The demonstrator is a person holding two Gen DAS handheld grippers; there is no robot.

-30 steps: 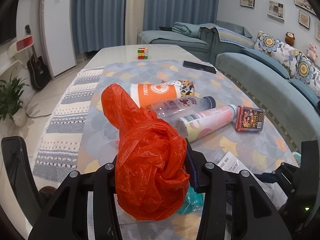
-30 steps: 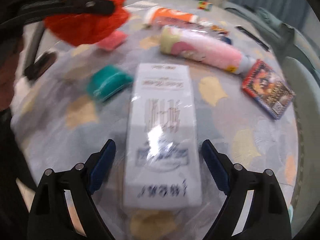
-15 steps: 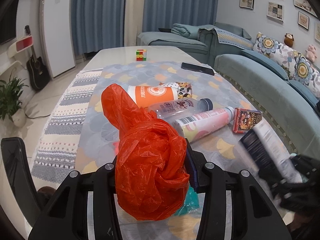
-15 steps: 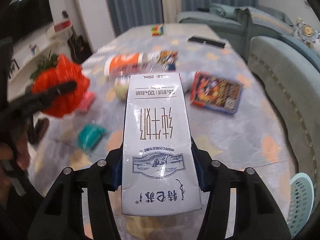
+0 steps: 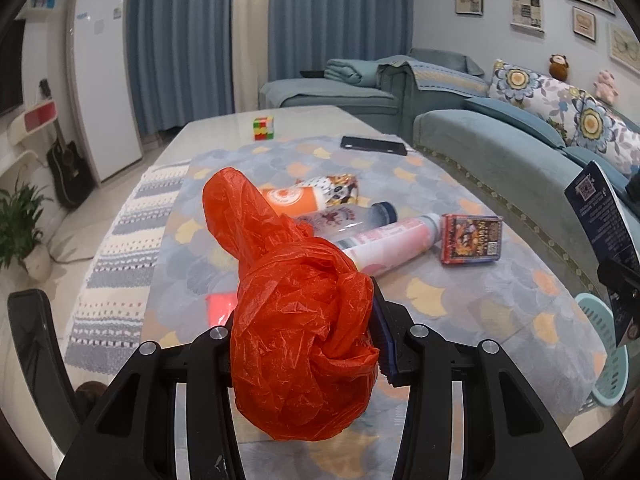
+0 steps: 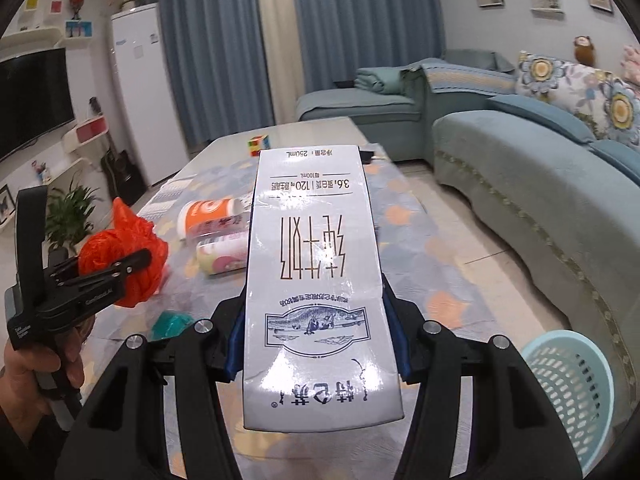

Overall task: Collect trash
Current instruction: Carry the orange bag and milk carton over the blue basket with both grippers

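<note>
Left wrist view
- Left gripper (image 5: 304, 340): clenched on a crumpled orange plastic bag (image 5: 296, 320), which filled the lower centre of the frame and rose above the fingers.
- Table (image 5: 460, 300): patterned cloth, spread through the middle of the frame.
- Trash on table: an orange cup (image 5: 294, 203), a clear bottle (image 5: 352, 218), a pink bottle (image 5: 390, 242) and a small red box (image 5: 471, 240), lying close together right of centre.
- Farther back: a colour cube (image 5: 263, 128) and a dark phone (image 5: 373, 145).
- Right edge: the milk carton (image 5: 604, 216), dark side showing, lifted off the table.
- Basket (image 5: 612, 360): pale blue, lower right, beside the table.

Right wrist view
- Right gripper (image 6: 316, 344): pads pressed on both sides of the white milk carton (image 6: 316, 264), held lengthwise up the centre of the frame, clear of the table.
- Basket (image 6: 568, 384): lower right, on the floor, well apart from the carton.
- Left gripper (image 6: 108, 276): at left, in a hand (image 6: 36, 364), gripping the orange bag (image 6: 124, 256).
- Teal wad (image 6: 172, 324): on the table, lower left.
</note>
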